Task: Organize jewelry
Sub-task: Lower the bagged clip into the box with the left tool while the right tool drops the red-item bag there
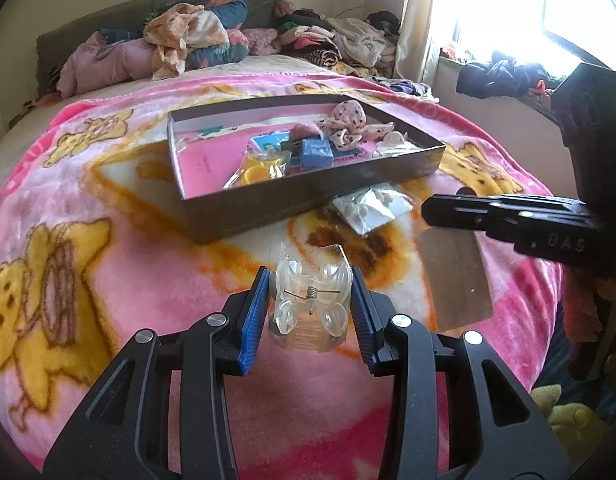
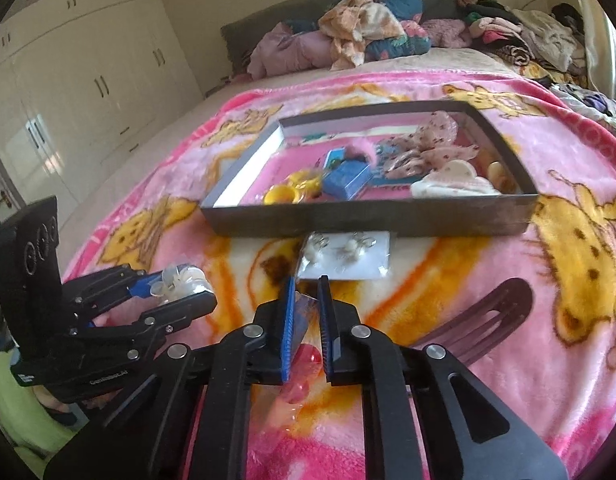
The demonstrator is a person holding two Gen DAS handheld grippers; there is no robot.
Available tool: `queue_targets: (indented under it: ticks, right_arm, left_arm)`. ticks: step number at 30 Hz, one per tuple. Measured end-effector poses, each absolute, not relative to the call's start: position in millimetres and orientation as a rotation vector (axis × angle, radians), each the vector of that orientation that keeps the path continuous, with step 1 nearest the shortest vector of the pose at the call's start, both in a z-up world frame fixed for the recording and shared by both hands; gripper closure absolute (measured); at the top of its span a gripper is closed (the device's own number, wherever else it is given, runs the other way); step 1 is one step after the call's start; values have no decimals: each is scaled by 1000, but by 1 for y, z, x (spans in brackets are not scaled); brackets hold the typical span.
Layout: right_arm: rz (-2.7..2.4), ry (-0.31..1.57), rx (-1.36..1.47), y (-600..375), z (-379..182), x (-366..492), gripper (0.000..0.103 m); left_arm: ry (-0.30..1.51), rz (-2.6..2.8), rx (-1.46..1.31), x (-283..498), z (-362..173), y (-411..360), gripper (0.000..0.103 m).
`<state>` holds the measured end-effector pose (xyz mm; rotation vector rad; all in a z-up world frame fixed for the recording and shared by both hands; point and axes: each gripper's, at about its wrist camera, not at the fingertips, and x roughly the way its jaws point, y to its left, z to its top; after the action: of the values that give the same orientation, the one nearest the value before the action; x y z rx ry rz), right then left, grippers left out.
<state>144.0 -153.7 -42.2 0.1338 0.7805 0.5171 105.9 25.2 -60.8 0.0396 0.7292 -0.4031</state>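
Both cameras sit low over the pink teddy-bear blanket [image 1: 148, 272], facing the dark cardboard box [image 2: 367, 222] close ahead.

Black hand-held gripper [image 1: 309, 286], blue ribbed pads [image 1: 252, 318], silver screws.

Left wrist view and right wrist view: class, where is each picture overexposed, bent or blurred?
Left wrist view: the bright window blows out to white; the pink cartoon blanket curves from fisheye distortion. Right wrist view: evenly lit; the shallow dark cardboard box looks slightly soft.
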Motion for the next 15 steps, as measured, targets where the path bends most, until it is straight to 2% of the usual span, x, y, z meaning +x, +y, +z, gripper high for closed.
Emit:
queue_targets:
  ticks: [15]
  right_arm:
    - [427, 689, 209, -203, -13, 137, 93]
  left_arm:
    - [682, -454, 63, 122, -38, -12, 72]
